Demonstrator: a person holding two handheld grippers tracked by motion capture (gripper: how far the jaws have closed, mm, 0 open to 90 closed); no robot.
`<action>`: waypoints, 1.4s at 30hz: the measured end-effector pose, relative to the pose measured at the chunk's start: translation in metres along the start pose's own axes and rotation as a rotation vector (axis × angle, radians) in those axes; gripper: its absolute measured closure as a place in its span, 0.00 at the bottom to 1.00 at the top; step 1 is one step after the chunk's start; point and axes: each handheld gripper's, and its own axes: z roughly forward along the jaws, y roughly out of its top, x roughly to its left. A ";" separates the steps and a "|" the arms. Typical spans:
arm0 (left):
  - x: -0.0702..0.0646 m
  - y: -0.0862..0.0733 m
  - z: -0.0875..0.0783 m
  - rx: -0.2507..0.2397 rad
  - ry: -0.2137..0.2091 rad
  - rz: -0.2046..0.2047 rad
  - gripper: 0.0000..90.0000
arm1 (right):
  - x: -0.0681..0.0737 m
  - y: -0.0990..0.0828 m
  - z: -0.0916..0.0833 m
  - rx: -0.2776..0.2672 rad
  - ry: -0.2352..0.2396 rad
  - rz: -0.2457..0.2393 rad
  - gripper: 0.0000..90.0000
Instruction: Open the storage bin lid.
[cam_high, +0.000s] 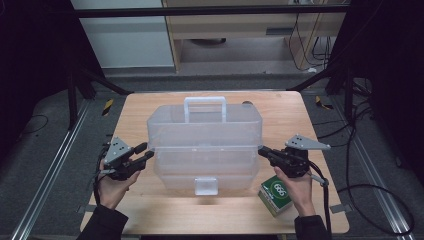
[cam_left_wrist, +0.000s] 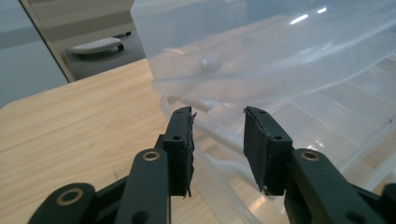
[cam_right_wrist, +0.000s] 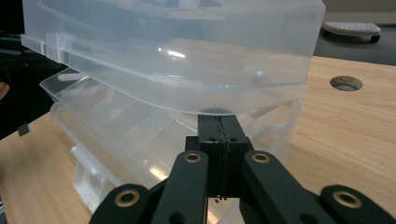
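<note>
Clear plastic toolbox sits mid-table, upper tier raised/ajar. L gripper at box's left end, jaws apart, nothing pinched. R gripper fully closed, tips under lid edge at right end. Best: lift both ends evenly, avoid twisting hinges.

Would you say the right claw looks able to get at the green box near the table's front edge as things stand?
Probably yes: the green box lies right beside the right claw, under that hand, with nothing between; the claw is shut and would need opening first.
</note>
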 end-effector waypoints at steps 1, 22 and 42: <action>0.000 0.001 0.002 -0.002 0.002 0.002 0.68 | 0.000 0.000 0.000 0.000 0.000 0.001 1.00; -0.001 0.008 0.011 -0.061 0.036 0.049 0.70 | -0.001 0.002 0.001 0.000 0.002 -0.003 1.00; -0.003 0.010 0.009 -0.045 0.059 0.048 0.72 | -0.003 -0.007 0.007 0.095 -0.082 -0.005 0.86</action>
